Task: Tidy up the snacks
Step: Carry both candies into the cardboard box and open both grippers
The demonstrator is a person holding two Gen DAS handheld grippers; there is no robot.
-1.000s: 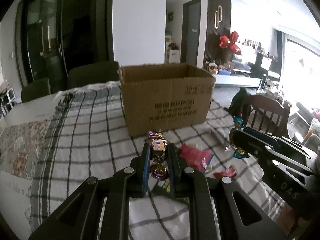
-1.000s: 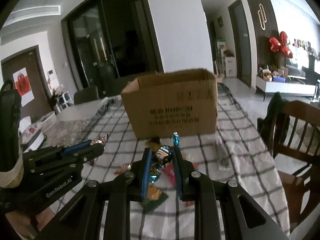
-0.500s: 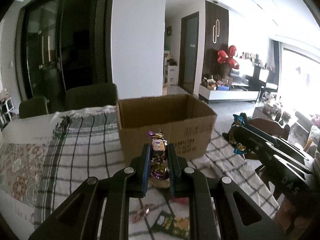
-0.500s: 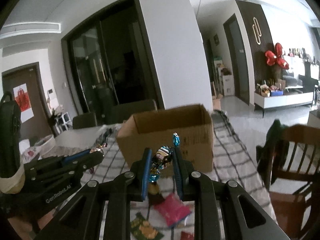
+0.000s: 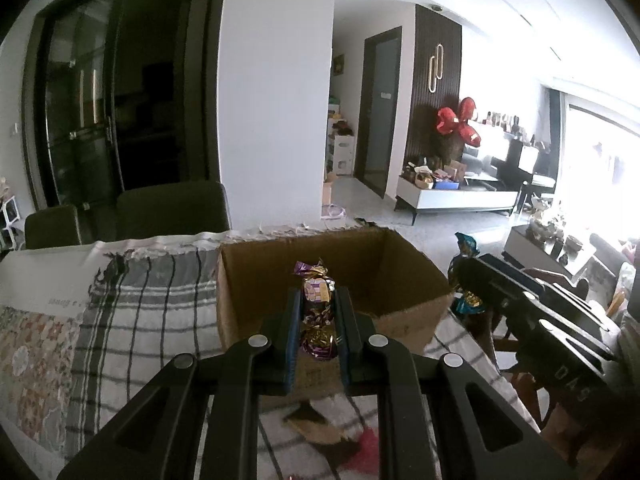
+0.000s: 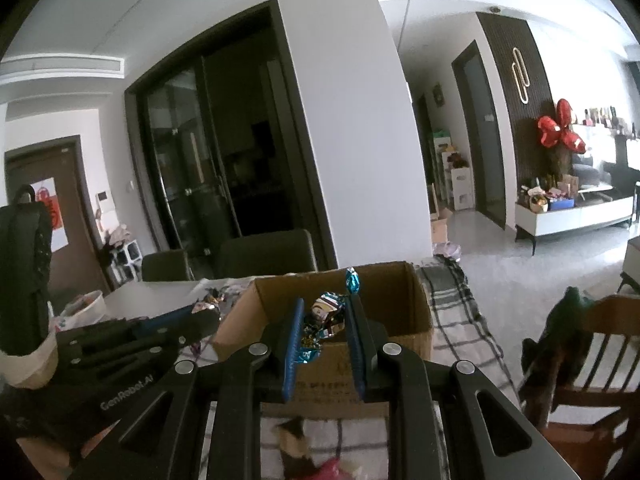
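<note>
Midway, both grippers — left [image 5: 316, 312] & right [image 6: 325, 322] — clenched a candy [image 5: 316, 300] each just short of the box [image 5: 400, 276], w/ more snacks [image 6: 332, 466] below the fingers.

Strong daylight from window [image 5: 596, 168] at right, glare washes out that side. Glass doors [image 6: 208, 168] dark. Fisheye bends walls, black corners. Table foreground blurred in both views, grippers in shadow.

Open brown cardboard box [image 5: 332, 280] on checked grey tablecloth [image 5: 132, 312]; two dark upholstered chairs [image 5: 172, 210] behind; small wrapped snack packets [image 6: 332, 468] before box.
</note>
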